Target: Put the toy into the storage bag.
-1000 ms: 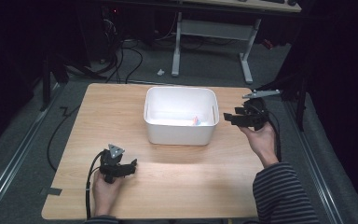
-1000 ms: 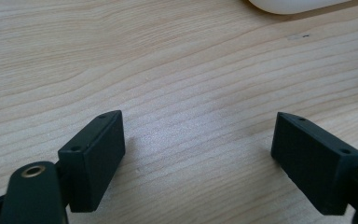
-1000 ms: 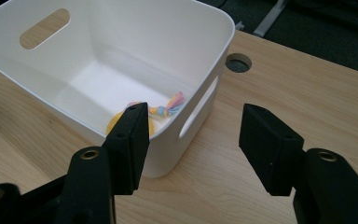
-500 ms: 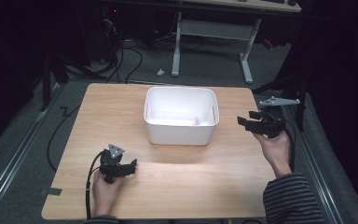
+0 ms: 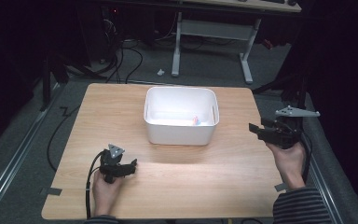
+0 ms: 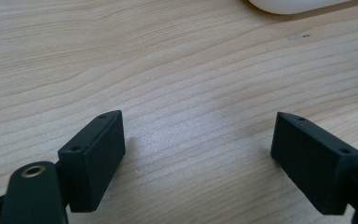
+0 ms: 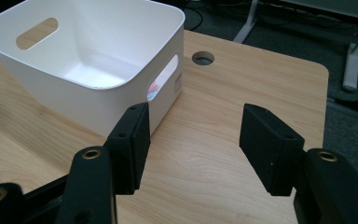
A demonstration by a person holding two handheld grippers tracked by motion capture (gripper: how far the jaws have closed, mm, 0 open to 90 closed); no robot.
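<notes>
A white plastic bin [image 5: 181, 115] [image 7: 93, 60] with handle slots stands at the middle back of the wooden table [image 5: 177, 186]. A small pink and blue item [image 5: 196, 120] lies inside it near the right wall and shows through the slot [image 7: 154, 89]. My left gripper [image 5: 129, 165] [image 6: 196, 149] rests low over bare wood at the front left, open, nothing between its jaws. My right gripper [image 5: 254, 129] [image 7: 193, 140] hovers at the table's right edge, open and empty, pointing toward the bin.
A round cable hole [image 7: 203, 58] sits in the tabletop beyond the bin's corner. Past the table's far edge stand desk legs [image 5: 246, 56] and loose cables [image 5: 130, 51] on a dark floor. A rail [image 5: 14, 154] runs along the left side.
The right gripper has drawn back from the bin's right rim to the table's right edge and a little toward the front. The left gripper has stayed put.
</notes>
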